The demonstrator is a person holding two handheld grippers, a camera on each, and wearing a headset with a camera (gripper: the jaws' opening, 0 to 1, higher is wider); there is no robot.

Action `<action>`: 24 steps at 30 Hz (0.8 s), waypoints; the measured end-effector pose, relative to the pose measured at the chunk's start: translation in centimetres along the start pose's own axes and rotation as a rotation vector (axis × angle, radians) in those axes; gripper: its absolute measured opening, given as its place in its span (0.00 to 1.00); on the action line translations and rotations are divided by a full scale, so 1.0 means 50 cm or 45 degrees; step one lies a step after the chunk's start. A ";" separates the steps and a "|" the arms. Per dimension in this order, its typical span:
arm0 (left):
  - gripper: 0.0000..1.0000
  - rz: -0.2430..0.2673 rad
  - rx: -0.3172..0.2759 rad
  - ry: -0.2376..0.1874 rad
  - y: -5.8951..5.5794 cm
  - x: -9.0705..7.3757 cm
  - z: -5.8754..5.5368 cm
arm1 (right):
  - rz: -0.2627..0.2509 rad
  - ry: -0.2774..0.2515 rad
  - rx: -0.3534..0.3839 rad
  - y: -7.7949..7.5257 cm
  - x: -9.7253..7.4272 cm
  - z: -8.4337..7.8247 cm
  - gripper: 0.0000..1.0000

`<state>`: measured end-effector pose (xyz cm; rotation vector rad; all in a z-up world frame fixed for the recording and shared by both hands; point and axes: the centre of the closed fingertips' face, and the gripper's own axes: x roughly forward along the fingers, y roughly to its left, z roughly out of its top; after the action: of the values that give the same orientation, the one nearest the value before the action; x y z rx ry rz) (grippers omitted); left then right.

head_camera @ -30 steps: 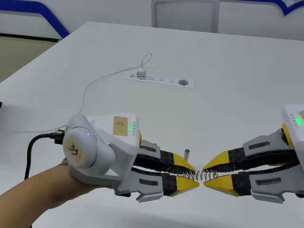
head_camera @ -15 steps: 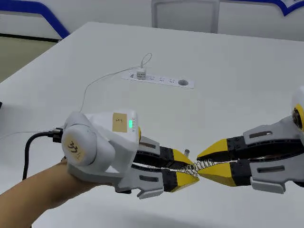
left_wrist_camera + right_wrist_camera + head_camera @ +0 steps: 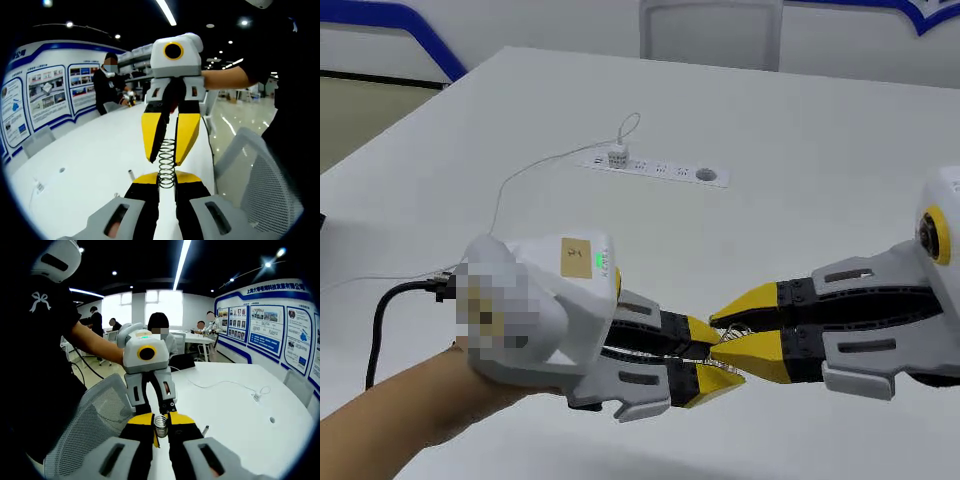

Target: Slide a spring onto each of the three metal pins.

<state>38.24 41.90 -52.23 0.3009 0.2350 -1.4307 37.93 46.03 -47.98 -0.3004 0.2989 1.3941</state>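
Note:
A steel coil spring (image 3: pixel 167 162) stretches between the two grippers, held above the white table (image 3: pixel 800 150). My left gripper (image 3: pixel 718 353) (image 3: pixel 166 179) is shut on the spring's near end. My right gripper (image 3: pixel 717 335) (image 3: pixel 166 159) faces it tip to tip, with its yellow fingers closed around the spring's other end. The right gripper view shows the spring (image 3: pixel 160 426) end-on between that gripper's (image 3: pixel 160 419) jaws. One short metal pin (image 3: pixel 131 175) (image 3: pixel 205 431) stands upright on the table just beyond the grippers. I cannot tell whether a pin sits inside the spring.
A white power strip (image 3: pixel 655 167) with a plugged charger and thin white cable lies at mid-table. A black cable (image 3: pixel 380 320) trails from the left gripper. A grey chair (image 3: pixel 710 30) stands at the far edge, a mesh chair (image 3: pixel 260 170) beside the table. People sit in the background.
My right gripper has moved left along the spring until its tips meet the left gripper's. The bare stretch of spring between them has closed up, and the pin is now hidden in the head view.

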 end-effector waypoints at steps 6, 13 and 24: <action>0.11 0.041 0.000 0.027 0.009 0.002 -0.011 | -0.057 0.010 0.008 -0.010 0.009 -0.007 0.10; 0.19 0.082 -0.042 0.063 0.021 -0.007 -0.028 | -0.083 0.005 0.025 -0.024 0.009 -0.004 0.11; 0.37 0.188 -0.108 0.050 0.047 -0.050 -0.044 | -0.160 0.044 0.025 -0.068 -0.007 -0.007 0.11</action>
<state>40.31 45.26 -53.31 0.2715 0.2984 -1.2666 41.21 45.08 -48.07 -0.3216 0.3169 1.2626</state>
